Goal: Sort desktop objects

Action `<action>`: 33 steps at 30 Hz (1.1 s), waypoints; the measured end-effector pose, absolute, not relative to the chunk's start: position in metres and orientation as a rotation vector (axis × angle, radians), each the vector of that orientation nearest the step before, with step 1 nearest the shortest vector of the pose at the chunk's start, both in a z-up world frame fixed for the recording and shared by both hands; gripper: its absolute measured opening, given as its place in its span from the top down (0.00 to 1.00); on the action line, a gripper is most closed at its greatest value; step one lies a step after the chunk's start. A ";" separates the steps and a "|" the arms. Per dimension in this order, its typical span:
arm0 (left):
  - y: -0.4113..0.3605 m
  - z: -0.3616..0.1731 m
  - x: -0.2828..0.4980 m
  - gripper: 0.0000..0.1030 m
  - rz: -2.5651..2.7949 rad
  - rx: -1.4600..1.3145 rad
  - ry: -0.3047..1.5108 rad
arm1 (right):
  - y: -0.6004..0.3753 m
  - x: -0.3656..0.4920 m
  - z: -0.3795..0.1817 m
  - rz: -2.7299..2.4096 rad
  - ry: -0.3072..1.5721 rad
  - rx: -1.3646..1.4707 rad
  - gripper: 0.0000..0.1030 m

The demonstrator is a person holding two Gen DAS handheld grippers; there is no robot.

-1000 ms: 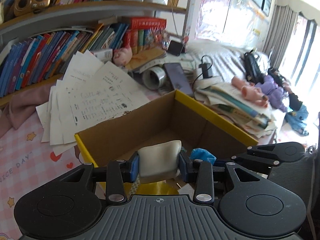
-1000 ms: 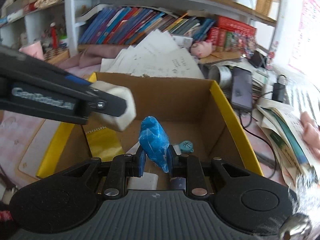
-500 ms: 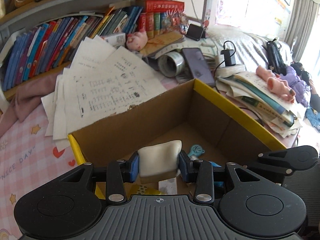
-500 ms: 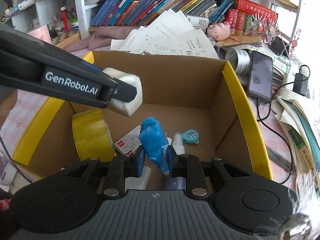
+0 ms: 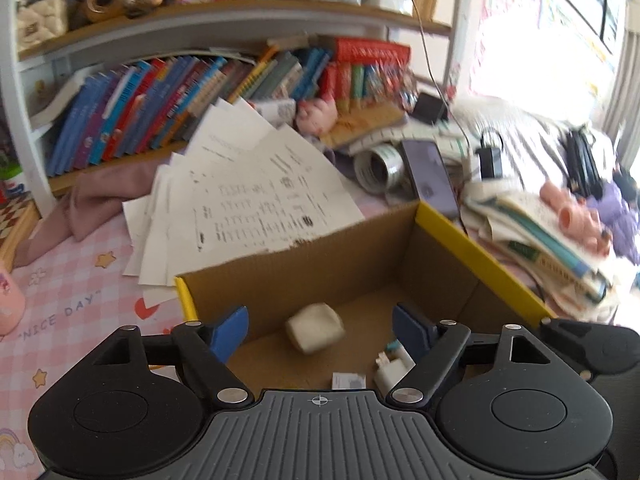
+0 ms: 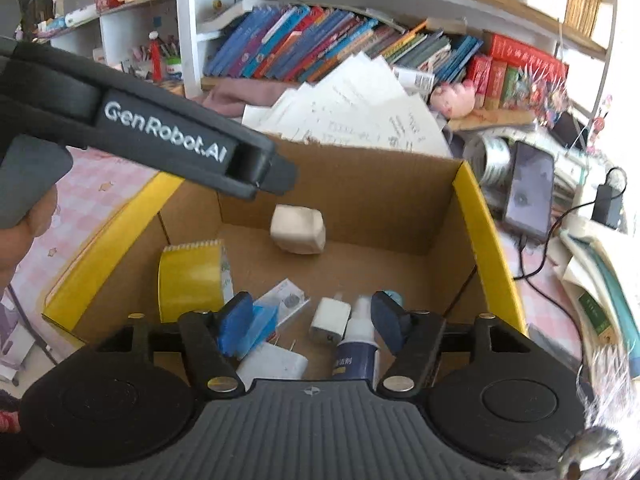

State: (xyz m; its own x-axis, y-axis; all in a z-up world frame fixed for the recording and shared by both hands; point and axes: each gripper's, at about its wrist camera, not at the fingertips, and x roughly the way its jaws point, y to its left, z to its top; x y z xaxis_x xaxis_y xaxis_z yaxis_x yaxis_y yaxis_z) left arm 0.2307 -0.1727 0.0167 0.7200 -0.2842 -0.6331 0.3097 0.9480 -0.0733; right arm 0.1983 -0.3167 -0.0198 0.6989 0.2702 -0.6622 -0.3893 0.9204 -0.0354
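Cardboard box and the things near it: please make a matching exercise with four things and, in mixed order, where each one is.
Things:
1. white block
2. yellow tape roll
3. phone
4. loose papers

Places:
A. outside the cardboard box, beyond its right wall
B. inside, near the far wall
C. behind the far wall
D. inside, by the left wall

Pairs: 1-B, 2-D, 3-A, 4-C

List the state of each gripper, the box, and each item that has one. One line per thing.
left gripper: open, jaws just opened, nothing between its pads
right gripper: open, jaws just opened
cardboard box: open-topped, holding items
white block: released, loose inside the box
blue bag: released, beside the right gripper's pad
yellow tape roll: on edge
phone: screen dark
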 end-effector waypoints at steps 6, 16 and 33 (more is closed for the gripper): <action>-0.155 0.031 0.211 0.13 -0.323 -0.021 0.609 | -0.318 0.180 -0.004 0.303 0.628 -0.165 0.31; -0.115 0.039 0.167 0.11 -0.314 -0.022 0.534 | -0.290 0.142 0.016 0.218 0.538 -0.117 0.26; -0.014 0.022 0.077 0.09 -0.164 -0.047 0.526 | -0.231 0.065 0.015 0.043 0.529 -0.057 0.15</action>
State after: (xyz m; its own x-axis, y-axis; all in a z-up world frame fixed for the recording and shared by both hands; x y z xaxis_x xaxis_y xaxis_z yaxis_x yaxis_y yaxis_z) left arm 0.0773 -0.0144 0.0218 0.8522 -0.1678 -0.4955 0.1440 0.9858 -0.0863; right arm 0.0654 -0.2305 0.0153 0.8623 0.0260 -0.5058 -0.0554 0.9975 -0.0432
